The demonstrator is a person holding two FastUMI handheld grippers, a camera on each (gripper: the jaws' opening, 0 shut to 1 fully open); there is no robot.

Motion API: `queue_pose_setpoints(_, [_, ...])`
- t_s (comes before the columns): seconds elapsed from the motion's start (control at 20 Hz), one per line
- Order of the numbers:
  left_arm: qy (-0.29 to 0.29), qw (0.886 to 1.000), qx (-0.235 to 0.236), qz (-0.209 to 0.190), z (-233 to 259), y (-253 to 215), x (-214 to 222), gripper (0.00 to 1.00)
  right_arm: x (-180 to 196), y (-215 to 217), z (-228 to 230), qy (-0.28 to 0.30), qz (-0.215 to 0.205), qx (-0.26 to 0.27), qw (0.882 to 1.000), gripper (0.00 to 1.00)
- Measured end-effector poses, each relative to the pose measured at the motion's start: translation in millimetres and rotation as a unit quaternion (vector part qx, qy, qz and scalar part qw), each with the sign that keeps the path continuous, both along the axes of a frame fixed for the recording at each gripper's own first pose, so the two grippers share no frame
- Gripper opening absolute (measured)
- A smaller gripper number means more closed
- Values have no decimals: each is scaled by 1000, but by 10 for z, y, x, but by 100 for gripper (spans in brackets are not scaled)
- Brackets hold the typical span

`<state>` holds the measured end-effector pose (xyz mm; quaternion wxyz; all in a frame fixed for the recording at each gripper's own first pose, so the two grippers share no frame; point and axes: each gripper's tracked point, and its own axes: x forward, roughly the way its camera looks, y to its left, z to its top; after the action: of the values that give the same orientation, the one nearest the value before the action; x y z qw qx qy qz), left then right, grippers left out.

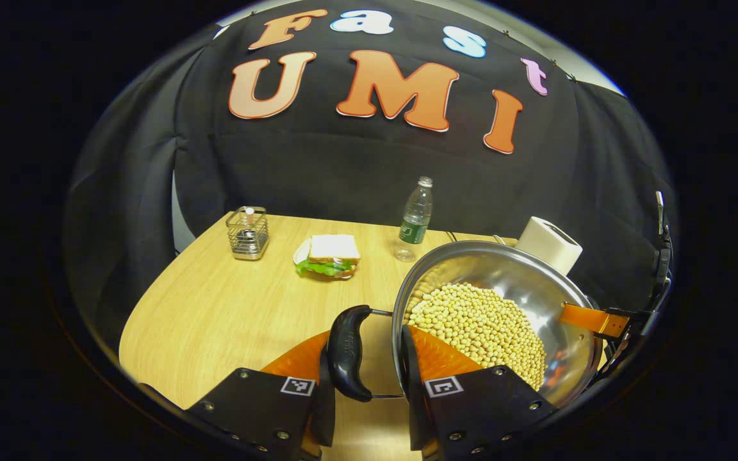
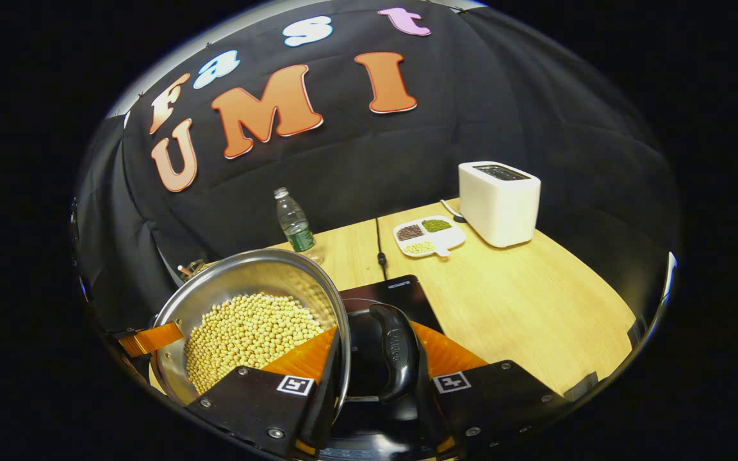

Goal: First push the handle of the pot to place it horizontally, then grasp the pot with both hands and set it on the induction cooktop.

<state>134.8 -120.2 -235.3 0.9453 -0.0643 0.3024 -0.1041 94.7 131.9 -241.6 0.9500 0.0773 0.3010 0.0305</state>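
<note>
The left gripper has its jaws spread around one black side handle of the pot. The right gripper has its jaws spread around the opposite handle. The pot, filled with beans, sits over the cooktop near the bench's front edge; contact cannot be told.
</note>
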Motion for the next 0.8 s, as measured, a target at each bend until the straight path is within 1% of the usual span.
queue_pose_setpoints(0.15, [7,1000,-1,-13,-39,-274,8,46,8,-239,-27,2,-14,-1,1000,53])
queue_pose_setpoints(0.2, [8,1000,-1,-17,-48,-358,14,48,15,-308,-50,1,-19,-1,1000,53])
queue_pose_setpoints(0.35, [14,1000,1,-27,-97,-544,9,47,39,-457,-71,3,-28,0,1000,53])
queue_pose_setpoints(0.55, [25,999,2,-32,-170,-664,38,47,83,-536,-166,12,-32,0,999,53])
queue_pose_setpoints(0.6, [28,999,2,-32,-197,-678,60,48,95,-542,-194,15,-32,0,999,53])
queue_pose_setpoints(0.8, [39,999,2,-31,-300,-692,105,47,150,-529,-274,24,-32,-1,999,53])
